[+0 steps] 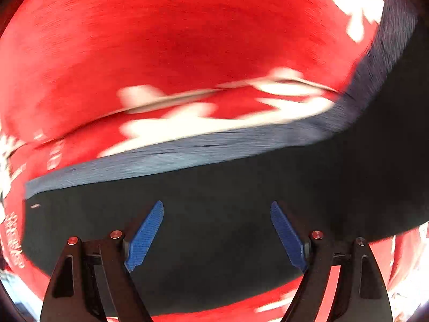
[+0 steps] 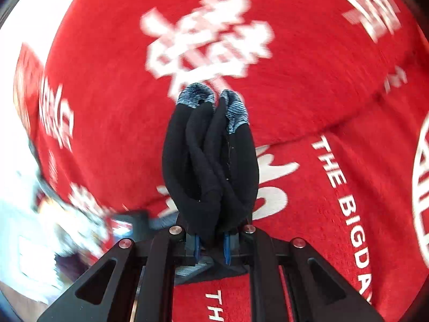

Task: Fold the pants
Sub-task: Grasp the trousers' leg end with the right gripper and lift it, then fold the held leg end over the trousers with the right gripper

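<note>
The black pants (image 1: pixel 228 204) with a blue-grey waistband (image 1: pixel 187 147) lie flat on a red cloth in the left wrist view. My left gripper (image 1: pixel 217 236) is open just above the black fabric, its blue pads (image 1: pixel 144 236) wide apart and holding nothing. In the right wrist view my right gripper (image 2: pixel 211 244) is shut on a bunched fold of the pants (image 2: pixel 209 161). The bundle hangs forward from the jaws, and its blue-grey band (image 2: pixel 236 112) shows at the far end.
A red cloth with white lettering (image 2: pixel 348 187) covers the whole surface under both grippers, also red in the left wrist view (image 1: pixel 187 40). Blurred clutter (image 2: pixel 40 228) lies off the cloth's left edge.
</note>
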Available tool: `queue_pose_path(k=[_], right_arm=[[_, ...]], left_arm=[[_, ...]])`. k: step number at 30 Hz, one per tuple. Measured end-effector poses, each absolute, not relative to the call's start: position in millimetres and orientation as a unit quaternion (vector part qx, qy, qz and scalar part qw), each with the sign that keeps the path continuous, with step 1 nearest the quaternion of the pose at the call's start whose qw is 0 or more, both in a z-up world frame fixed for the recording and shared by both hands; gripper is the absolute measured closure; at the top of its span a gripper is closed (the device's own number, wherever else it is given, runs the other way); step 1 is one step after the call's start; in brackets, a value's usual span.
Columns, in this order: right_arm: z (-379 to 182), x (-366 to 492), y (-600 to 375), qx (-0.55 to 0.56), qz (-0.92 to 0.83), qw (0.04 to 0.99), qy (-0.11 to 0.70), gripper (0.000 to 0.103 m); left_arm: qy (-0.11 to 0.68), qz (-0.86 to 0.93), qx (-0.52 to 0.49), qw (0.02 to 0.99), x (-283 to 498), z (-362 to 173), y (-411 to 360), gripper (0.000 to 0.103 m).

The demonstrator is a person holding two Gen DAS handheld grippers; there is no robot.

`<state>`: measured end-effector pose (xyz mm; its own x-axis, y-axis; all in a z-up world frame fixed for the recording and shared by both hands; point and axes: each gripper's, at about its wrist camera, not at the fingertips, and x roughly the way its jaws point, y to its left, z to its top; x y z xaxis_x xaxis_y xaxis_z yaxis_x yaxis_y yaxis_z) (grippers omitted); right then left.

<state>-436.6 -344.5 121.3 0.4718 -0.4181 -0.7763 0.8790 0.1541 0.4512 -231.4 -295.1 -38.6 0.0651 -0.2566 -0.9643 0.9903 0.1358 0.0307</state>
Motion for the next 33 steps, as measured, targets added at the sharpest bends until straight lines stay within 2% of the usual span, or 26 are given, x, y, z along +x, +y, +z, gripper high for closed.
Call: queue_pose_path(k=[3,5,7,11,12,14,18,20,22,25,27,29,33], right_arm=[[115.8,-365.5,-331.6,0.414,-0.455,0.724,0.31,0.084],[94.0,-308.3,-321.0,0.377,-0.455,0.722,0.361,0.079],[56.9,-256.2,-311.2,0.357,-0.45,0.708,0.411,0.075],[-27.4,-175.7,-284.5,0.293,-0.449,0.649,0.54,0.056],[-38.3,-159.3,-275.0,0.251,-0.457,0.631,0.574,0.049],[-38.0,-140.8,-257.4,0.193,-0.46,0.625,0.6,0.045],[5.0,-134.8,-222.3,0.208,-0.392,0.693,0.567,0.044],[24.9,-155.5,-221.2,0.274,-0.365,0.717,0.528,0.044],[33.1,-201.5,-238.7,0.396,-0.363,0.71,0.455,0.044],[7.1,-287.1,-269.0,0.603,-0.369,0.631,0.32,0.044],[-19.5,-334.1,-276.5,0.699,-0.364,0.576,0.218,0.043],[-34.7,-352.2,-276.3,0.736,-0.355,0.552,0.167,0.043],[-57.4,-359.5,-276.3,0.763,-0.348,0.532,0.119,0.043]], left_arm=[[0.455,-0.49,0.403,0.625,-159.0,-25.5,-264.1,0.019],[0.452,-0.471,0.408,0.639,-132.9,-22.6,-247.3,0.019],[0.463,-0.443,0.406,0.651,-66.1,-37.2,-232.9,0.019],[0.496,-0.404,0.385,0.666,-4.0,-54.6,-208.4,0.019],[0.496,-0.4,0.383,0.669,1.9,-60.5,-206.2,0.019],[0.495,-0.401,0.375,0.673,13.3,-56.7,-199.4,0.019],[0.508,-0.44,0.357,0.649,21.3,-48.9,-206.1,0.019],[0.511,-0.479,0.35,0.623,2.4,-33.0,-212.4,0.019],[0.512,-0.526,0.347,0.584,-22.7,-23.6,-220.0,0.019],[0.539,-0.574,0.339,0.514,-51.5,-31.7,-233.4,0.019],[0.569,-0.587,0.323,0.476,-68.9,-43.6,-242.6,0.019],[0.593,-0.582,0.311,0.462,-81.4,-53.5,-248.5,0.019],[0.624,-0.575,0.287,0.446,-88.3,-62.4,-252.1,0.019]])
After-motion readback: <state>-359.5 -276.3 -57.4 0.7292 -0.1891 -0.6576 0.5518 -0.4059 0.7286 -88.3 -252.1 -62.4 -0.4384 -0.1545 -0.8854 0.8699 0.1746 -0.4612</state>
